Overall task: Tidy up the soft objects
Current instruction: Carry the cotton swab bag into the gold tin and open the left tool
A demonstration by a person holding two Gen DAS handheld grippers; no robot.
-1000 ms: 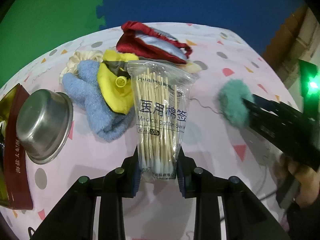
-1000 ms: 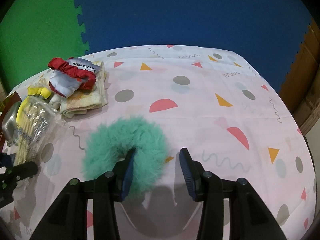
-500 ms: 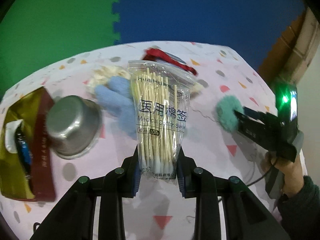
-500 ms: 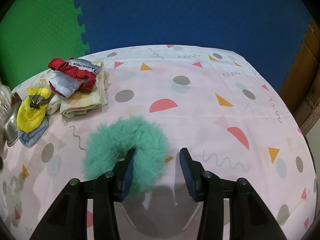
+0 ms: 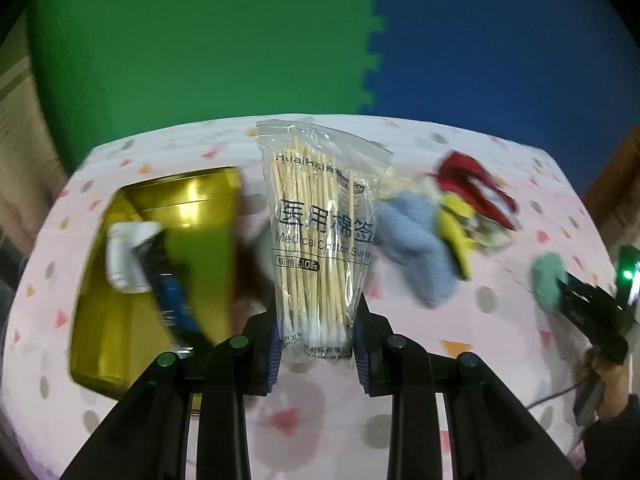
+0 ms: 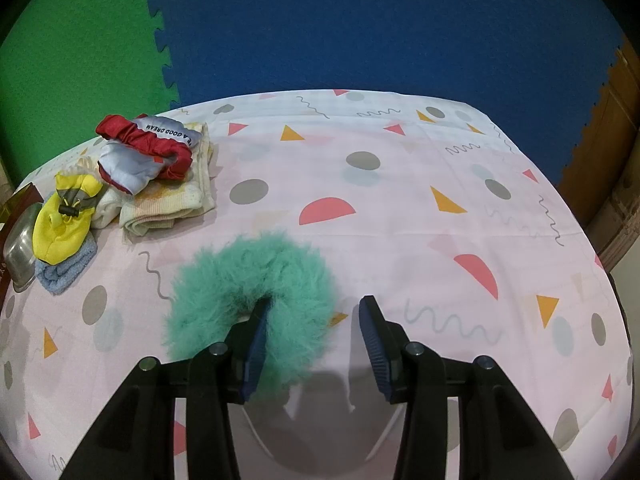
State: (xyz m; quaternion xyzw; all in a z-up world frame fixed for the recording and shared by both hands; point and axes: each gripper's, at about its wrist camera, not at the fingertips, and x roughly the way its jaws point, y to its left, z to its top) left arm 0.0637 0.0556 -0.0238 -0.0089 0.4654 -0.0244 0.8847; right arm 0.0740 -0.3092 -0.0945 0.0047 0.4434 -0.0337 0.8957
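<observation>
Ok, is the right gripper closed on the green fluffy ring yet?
No, the right gripper stands open: only its left finger is in the green fluffy ring's fur, the other over bare tablecloth.

our left gripper (image 5: 316, 344) angled downward, jaws clamped on the swab bag (image 5: 320, 240), our right gripper (image 6: 312, 340) angled downward too, jaws parted, left pad buried in the scrunchie (image 6: 248, 280), hand (image 5: 612, 376) on its handle

Layout around the fluffy ring (image 6: 248, 280) on my desk (image 6: 400, 208)

I see the pile of soft things (image 6: 148, 168) behind it to the left, the metal bowl (image 6: 18, 248) farther left at the desk's edge, bare desk to its right.
</observation>
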